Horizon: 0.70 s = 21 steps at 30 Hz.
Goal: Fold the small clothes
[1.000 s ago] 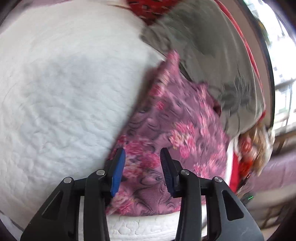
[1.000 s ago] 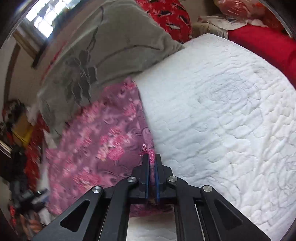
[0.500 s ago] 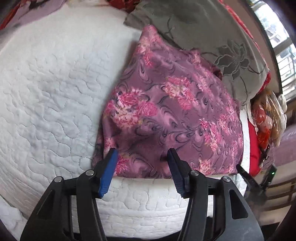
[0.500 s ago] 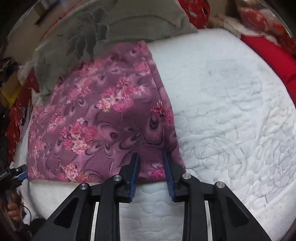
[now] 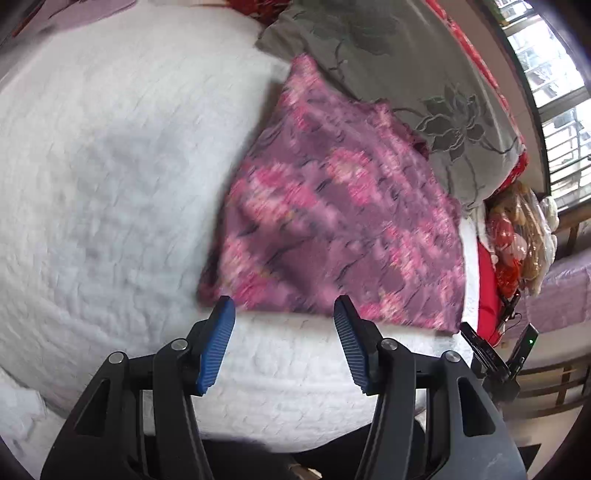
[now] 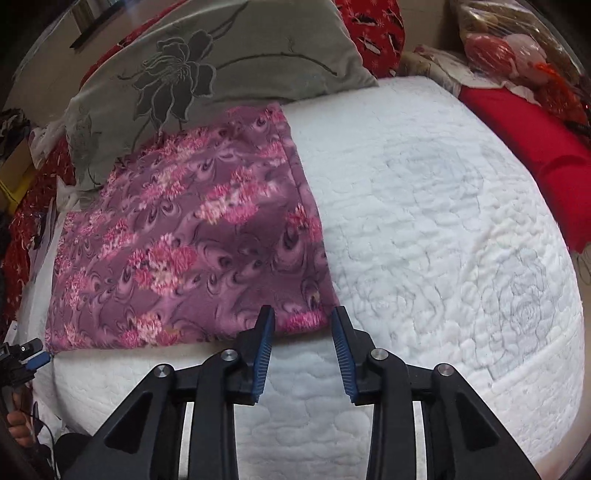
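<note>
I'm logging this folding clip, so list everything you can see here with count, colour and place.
floral garment: one, purple with pink flowers, lying flat on the mattress near its front edge
mattress: one, white quilted, under the garment
grey pillow: one, grey with dark flower print, behind the garment and touching its far edge
red patterned fabric: one, red with white marks, behind the pillow
red cloth: one, plain red, right of the mattress
wrapped bundle: one, red and tan in clear plastic, by the window
window: one, bright, barred
left gripper: one, black with blue fingers, open, empty, at the garment's near edge
right gripper: one, black with blue fingers, just opened, empty, at the garment's near corner
</note>
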Tool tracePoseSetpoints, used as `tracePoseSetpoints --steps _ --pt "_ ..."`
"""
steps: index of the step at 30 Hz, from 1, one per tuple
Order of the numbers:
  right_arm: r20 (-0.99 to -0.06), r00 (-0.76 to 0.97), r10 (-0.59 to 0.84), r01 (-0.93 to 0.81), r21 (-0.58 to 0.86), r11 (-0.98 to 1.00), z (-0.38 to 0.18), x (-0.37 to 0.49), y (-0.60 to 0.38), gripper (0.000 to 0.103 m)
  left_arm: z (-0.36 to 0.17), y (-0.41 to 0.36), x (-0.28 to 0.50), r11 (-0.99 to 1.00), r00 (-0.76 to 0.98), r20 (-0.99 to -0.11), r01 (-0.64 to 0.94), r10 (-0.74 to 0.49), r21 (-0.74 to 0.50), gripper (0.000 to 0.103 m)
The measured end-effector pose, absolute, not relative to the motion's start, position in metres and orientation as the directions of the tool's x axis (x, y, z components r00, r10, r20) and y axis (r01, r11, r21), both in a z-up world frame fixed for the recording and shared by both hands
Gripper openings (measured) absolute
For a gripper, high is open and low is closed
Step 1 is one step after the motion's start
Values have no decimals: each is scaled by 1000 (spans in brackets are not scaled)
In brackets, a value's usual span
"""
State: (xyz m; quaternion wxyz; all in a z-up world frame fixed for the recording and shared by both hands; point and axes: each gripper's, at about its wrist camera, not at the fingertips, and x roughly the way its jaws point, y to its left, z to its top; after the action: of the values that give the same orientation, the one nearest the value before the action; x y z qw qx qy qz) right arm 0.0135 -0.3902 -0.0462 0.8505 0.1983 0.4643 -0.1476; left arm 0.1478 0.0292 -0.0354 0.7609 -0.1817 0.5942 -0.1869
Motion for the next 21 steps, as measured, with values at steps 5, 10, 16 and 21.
tracePoseSetpoints --steps 5,10,16,21 --pt "-799 601 -25 371 252 894 -30 49 -389 35 -19 3 188 866 250 -830 108 -499 -488 54" --pt "-777 630 8 315 264 912 -24 111 -385 35 -24 -29 249 888 259 -849 117 -460 -446 54" --pt "-724 690 21 315 327 891 -22 183 -400 34 -56 -46 303 924 272 -884 82 -381 -373 54" --pt "-801 597 -50 455 286 844 -61 217 -437 28 -64 -55 314 929 330 -868 125 -371 -349 68"
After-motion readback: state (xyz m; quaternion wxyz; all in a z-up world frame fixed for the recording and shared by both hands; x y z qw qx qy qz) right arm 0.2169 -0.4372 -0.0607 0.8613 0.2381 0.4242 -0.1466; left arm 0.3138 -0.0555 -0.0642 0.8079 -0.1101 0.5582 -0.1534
